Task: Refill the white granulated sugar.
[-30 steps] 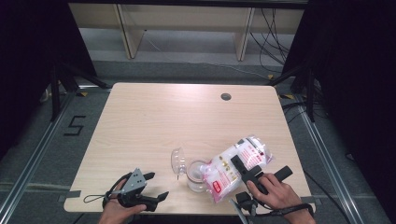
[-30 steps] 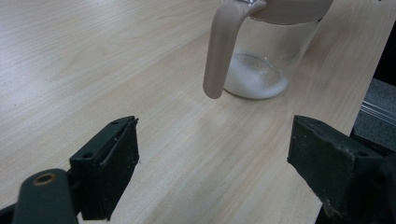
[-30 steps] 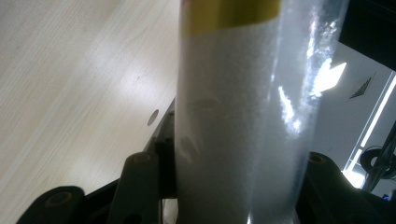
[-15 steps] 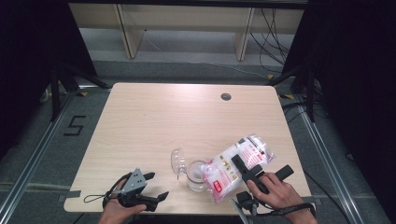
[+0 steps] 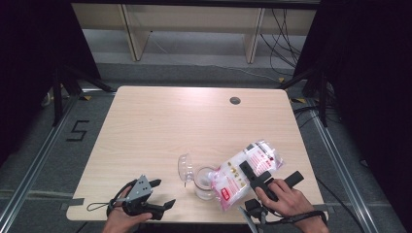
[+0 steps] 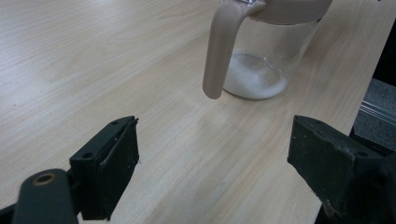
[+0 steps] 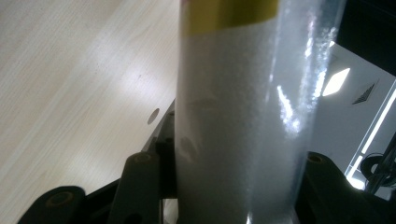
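Sugar bag (image 5: 245,174) tilting over the glass jar (image 5: 205,183), my right claw (image 5: 256,175) clamping it. I'm seeing only a thin white layer in the jar, so pouring is barely begun. Left claw (image 5: 156,193) idling open, left of the jar, on the bench (image 5: 184,121).

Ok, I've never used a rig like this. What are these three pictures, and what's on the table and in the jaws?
No robot arm here: a person holds a hand-held gripper in each hand. The high view looks down on the wooden table from above. There the right gripper clamps a clear bag of white grains, tilted over a glass jar whose lid is flipped open. The left gripper rests near the table's front edge, jaws open and empty. The left gripper view looks along that gripper's jaws toward the jar, which holds some white grains. The right gripper view shows the bag pinched between its jaws.
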`<state>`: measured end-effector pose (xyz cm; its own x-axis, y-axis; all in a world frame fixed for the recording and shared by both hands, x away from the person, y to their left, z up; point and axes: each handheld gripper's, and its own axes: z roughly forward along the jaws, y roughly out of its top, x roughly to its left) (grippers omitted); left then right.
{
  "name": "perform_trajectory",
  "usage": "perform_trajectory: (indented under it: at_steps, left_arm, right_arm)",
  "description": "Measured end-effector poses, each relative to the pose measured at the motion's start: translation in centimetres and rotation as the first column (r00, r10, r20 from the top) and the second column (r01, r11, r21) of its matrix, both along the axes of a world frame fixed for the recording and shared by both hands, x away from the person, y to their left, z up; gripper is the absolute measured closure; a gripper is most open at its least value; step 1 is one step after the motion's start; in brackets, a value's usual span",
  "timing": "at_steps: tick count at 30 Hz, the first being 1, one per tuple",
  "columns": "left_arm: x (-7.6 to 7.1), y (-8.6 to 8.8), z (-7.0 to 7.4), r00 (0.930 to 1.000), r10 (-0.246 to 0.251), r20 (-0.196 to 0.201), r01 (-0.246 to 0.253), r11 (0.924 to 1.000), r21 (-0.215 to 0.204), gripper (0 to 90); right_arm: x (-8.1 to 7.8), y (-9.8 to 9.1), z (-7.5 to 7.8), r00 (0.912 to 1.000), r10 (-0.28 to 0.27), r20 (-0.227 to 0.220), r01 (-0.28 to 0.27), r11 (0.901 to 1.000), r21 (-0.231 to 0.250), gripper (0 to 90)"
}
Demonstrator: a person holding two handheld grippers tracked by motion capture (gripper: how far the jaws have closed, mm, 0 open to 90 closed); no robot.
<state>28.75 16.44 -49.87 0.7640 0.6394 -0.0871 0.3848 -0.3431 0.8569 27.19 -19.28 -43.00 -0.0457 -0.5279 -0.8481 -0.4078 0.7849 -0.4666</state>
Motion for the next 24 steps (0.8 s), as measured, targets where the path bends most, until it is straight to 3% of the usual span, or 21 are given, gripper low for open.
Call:
perform_trajectory:
  at_steps: [24]
  left_arm:
    - [0.01,-0.01,-0.05,1.0000,-0.002,-0.003,0.002,1.0000,-0.006,15.8]
  right_arm:
    - [0.12,-0.09,0.17,1.0000,0.001,-0.002,-0.001,1.0000,-0.008,60.2]
